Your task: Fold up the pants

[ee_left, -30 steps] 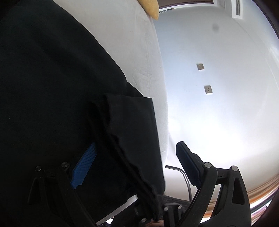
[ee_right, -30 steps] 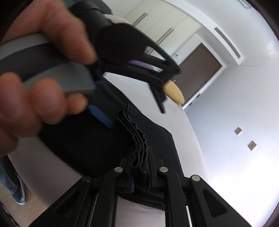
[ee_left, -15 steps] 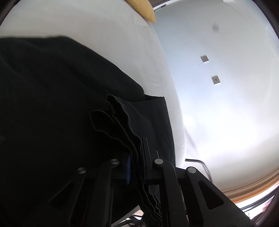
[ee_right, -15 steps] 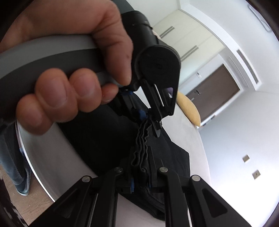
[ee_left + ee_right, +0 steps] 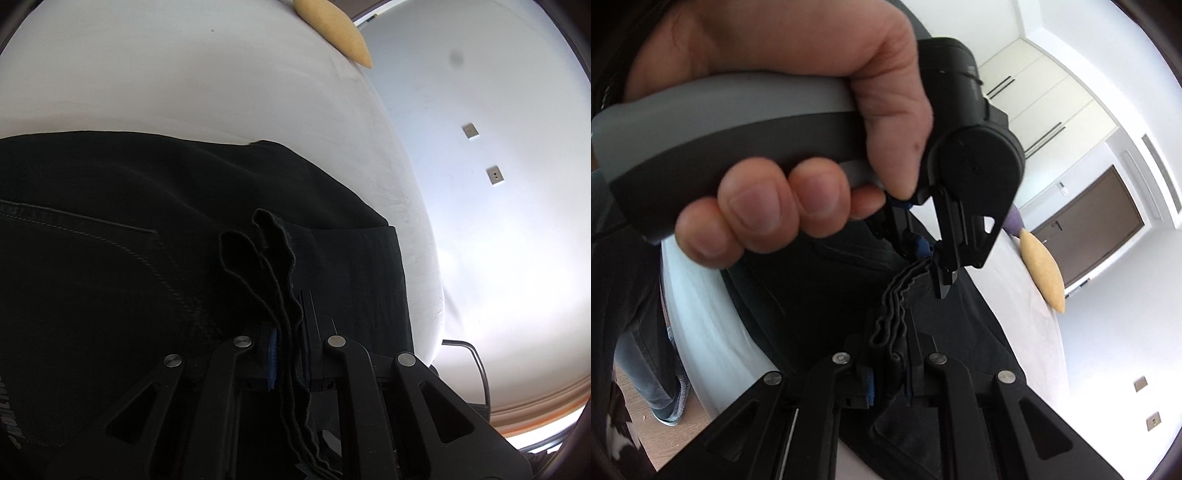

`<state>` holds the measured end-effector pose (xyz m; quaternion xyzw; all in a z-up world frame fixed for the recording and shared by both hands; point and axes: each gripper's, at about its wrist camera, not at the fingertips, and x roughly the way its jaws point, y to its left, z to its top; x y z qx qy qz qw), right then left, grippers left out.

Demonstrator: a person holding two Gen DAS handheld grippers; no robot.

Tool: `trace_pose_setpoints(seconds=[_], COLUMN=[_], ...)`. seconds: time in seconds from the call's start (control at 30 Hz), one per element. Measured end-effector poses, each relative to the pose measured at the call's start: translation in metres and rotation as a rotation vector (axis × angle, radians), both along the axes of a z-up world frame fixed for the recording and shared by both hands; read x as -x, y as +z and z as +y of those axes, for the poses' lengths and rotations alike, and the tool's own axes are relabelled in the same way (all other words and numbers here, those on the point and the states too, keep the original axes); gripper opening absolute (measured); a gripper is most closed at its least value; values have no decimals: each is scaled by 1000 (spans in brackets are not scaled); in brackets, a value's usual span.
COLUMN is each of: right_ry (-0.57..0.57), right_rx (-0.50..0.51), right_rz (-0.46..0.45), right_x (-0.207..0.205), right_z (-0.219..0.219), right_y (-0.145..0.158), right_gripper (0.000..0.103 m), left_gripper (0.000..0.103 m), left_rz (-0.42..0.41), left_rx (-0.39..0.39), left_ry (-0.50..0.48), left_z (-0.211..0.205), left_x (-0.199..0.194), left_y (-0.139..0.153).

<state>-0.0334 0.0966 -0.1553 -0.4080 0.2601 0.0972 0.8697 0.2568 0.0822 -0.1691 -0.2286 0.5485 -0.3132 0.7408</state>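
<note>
Two grippers are clamped on one bunched hem of the black pants (image 5: pixel 155 236): the left gripper (image 5: pixel 291 354) and right gripper (image 5: pixel 890 373) close together, the garment spread beyond them on the white bed (image 5: pixel 184 74).

Bedroom, white bed (image 5: pixel 184 92), yellow pillow (image 5: pixel 1043 271), wardrobe doors (image 5: pixel 1045 107)

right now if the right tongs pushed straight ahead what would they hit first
Probably the left tongs, clamped on the same bunched pants edge just ahead of the right tongs; depth is unclear.
</note>
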Motion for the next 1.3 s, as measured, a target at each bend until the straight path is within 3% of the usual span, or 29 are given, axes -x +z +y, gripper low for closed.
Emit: trace_pose_setpoints(seconds=[0.13,0.27,0.33,0.4,0.53,0.57,0.7,0.8,0.87,0.93,1.07,1.2,1.3], right_ry=[16,-8,-19,-21,-51,-60,-184,-272,-278,-267,-321,-390,-442], right_rx=[4,-57,-131,-248,-490,-564,-880,-1161,-1278,-1346,-1467,-1556,-1559], right_rz=[23,79,102,136,227,267,405,506,587,625,678,729,776], right_x=[-10,-15,-18,-14,-1,-1,-17,-41,-59,-75,-121,-153,-159], right_z=[-1,17,3,-11,-59,-75,-158,-234,-268,-295,-328,-341,-344], right_y=[-6,-13,7,23,53,60,76,69,60,51,34,-9,-38], right_gripper=[13,20,36,69,73,71,31,18,18,18,18,18,1], left_gripper=[8,9,10,13,14,14,14,14,14,14,14,14,13], left_rz=[3,-3,-9,-34,-101,-112,-232,-327,-344,-340,-336,-350,-347], left_rx=[-9,-34,-38,-76,-161,-177,-244,-345,-423,-462,-465,-484,-476], left_ry=[17,16,26,42,109,125,130,37,-12,-16,10,-6,1], left_z=[16,30,35,33,47,52,49,19,1,-5,-1,-8,-35], left_x=[3,7,9,19,26,29,63,100,118,126,135,127,124], left_y=[-9,-15,-15,-11,10,17,43,45,33,19,19,15,14])
